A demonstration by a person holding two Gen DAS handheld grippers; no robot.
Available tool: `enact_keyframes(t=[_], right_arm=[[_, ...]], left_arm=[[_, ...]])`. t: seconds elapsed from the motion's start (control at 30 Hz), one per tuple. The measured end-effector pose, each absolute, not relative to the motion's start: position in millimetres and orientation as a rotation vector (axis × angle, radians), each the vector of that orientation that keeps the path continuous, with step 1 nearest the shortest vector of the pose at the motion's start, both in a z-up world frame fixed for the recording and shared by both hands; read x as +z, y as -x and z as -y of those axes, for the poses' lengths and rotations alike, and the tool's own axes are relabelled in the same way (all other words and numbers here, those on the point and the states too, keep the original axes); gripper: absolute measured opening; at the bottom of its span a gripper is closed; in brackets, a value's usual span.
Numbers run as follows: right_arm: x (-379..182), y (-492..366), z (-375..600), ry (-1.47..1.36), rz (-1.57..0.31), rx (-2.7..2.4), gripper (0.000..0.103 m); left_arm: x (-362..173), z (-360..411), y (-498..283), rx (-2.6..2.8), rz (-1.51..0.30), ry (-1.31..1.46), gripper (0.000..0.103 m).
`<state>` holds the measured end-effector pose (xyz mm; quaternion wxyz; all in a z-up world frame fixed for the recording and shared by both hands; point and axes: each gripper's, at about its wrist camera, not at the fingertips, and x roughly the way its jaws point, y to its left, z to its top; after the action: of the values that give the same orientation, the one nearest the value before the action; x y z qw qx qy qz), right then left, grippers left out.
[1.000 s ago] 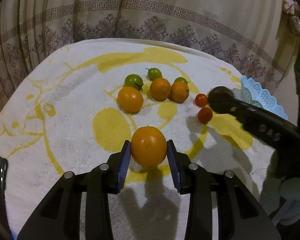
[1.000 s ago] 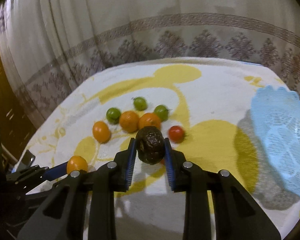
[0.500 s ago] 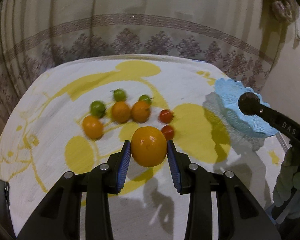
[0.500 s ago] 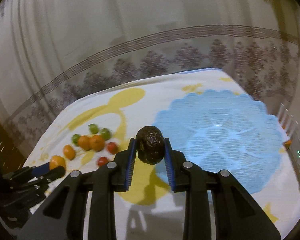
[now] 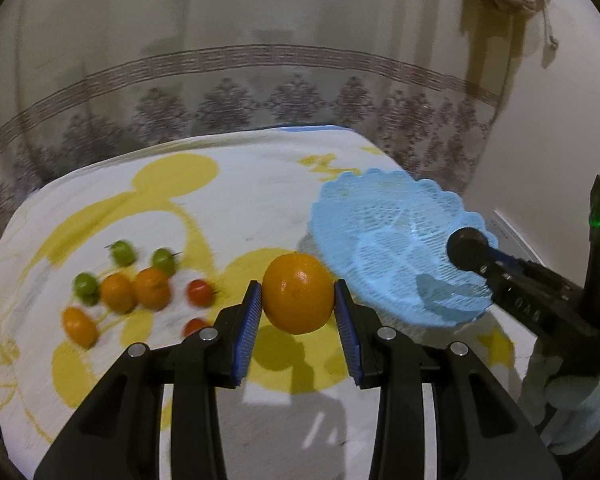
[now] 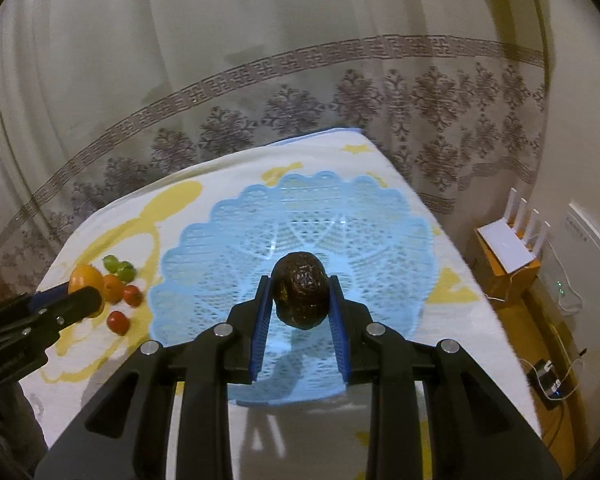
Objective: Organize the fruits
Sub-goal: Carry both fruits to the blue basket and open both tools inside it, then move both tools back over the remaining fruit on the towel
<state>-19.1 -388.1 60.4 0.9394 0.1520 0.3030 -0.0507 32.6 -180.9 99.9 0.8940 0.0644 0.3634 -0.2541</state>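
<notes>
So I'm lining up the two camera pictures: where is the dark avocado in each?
Left wrist view: avocado far right, above the blue basket, at the tip of the right gripper.
Right wrist view: centre, between the fingers, above the basket.
Shared landmark: the blue basket.
</notes>
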Motion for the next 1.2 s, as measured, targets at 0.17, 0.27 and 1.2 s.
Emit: enact_keyframes(t=[0.17, 0.27, 1.2], right_arm=[[60, 20, 398, -0.316, -0.615, -0.117, 0.029], [60, 20, 401, -0.323, -0.612, -0.122, 0.029], [77, 32, 383, -0.349, -0.528, -0.108, 0.073]], left_arm=[[99, 211, -39, -0.581, -0.766, -0.154, 0.037], [96, 225, -44, -0.605, -0.779, -0.162, 0.037], [113, 166, -60, -0.401, -0.724, -0.091, 0.095]])
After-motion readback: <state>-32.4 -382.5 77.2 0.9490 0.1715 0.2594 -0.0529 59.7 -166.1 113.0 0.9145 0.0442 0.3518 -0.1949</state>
